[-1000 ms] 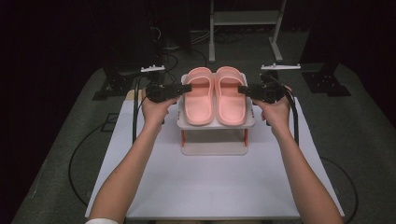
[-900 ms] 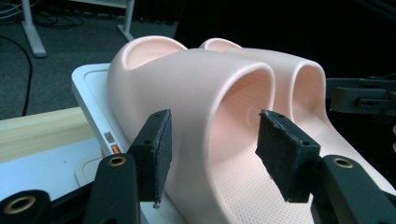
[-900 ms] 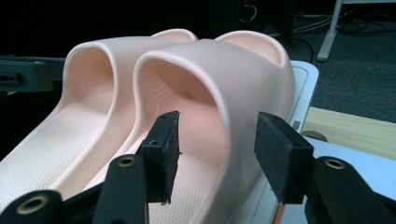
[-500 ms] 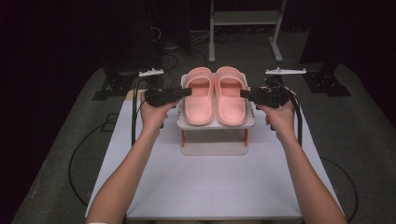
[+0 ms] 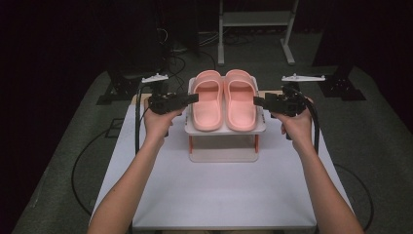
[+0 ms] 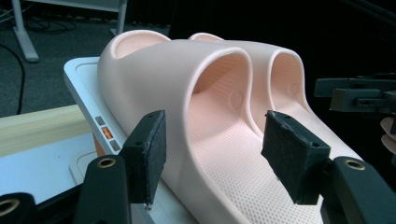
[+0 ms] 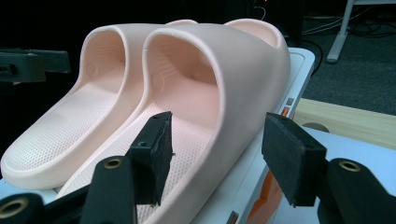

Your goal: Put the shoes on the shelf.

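Since 1 s ago: both grippers drawn back from the slippers, outward toward 9 and 3 o'clock, and a little toward the table's far side; slippers and rack unmoved.

Left gripper (image 5: 191, 98) at 9 o'clock of the rack (image 5: 225, 129), held in the left hand (image 5: 158, 122), tips just beside the left slipper (image 5: 207, 105) in the high view. Jaws spread wide, holding nothing. Seen from the left gripper view (image 6: 215, 158): the left slipper's (image 6: 187, 121) outer wall sits between the 2 pads, touching neither as far as can be told.

Right gripper (image 5: 258, 101) at 3 o'clock of the rack, held in the right hand (image 5: 296, 124), tips just beside the right slipper (image 5: 240, 100). Jaws likewise wide apart and empty. From the right gripper view (image 7: 217, 156): the right slipper's (image 7: 229, 88) outer wall lies between the pads, with a gap on each side.

2 pink slippers side by side on the white rack's top shelf, toes pointing to 12 o'clock, heels toward 6. Rack (image 6: 86, 86) standing on the white table (image 5: 219, 190), toward its far edge, orange supports under the shelf. Right slipper (image 6: 299, 93) beyond the left one in the left gripper view; left slipper (image 7: 88, 102) beyond the right one in the right gripper view.
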Demonstrator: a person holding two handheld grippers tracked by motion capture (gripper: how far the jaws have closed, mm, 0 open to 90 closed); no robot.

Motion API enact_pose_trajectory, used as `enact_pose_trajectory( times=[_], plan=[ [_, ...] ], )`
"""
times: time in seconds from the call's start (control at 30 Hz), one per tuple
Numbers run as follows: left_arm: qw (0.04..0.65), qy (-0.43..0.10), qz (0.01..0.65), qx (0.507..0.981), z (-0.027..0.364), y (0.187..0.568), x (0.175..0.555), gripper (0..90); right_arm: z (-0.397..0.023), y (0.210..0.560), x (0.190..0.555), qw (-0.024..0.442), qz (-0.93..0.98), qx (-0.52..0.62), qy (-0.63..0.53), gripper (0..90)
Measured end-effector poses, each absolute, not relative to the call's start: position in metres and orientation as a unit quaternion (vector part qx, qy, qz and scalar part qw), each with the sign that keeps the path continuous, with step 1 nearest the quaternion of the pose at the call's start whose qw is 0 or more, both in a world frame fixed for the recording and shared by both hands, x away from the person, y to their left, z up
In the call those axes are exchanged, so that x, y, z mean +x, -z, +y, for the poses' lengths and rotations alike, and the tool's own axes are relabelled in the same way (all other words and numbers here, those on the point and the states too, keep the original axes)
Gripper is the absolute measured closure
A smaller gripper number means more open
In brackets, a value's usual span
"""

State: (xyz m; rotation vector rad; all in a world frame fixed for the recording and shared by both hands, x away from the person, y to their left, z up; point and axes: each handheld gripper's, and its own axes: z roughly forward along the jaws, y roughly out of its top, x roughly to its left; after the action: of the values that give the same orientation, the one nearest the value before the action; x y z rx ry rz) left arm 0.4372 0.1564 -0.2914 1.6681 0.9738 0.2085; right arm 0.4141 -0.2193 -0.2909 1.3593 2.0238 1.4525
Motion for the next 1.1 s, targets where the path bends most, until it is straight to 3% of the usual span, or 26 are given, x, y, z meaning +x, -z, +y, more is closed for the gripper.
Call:
enact_pose_trajectory(
  times=[1.1],
  plan=[
    [0.579, -0.086, 0.394, 0.709, 0.168, 0.303, 0.405, 35.1, -0.237, 0.303, 0.384, 0.145, 0.712, 0.457, -0.513, 34.3]
  ],
)
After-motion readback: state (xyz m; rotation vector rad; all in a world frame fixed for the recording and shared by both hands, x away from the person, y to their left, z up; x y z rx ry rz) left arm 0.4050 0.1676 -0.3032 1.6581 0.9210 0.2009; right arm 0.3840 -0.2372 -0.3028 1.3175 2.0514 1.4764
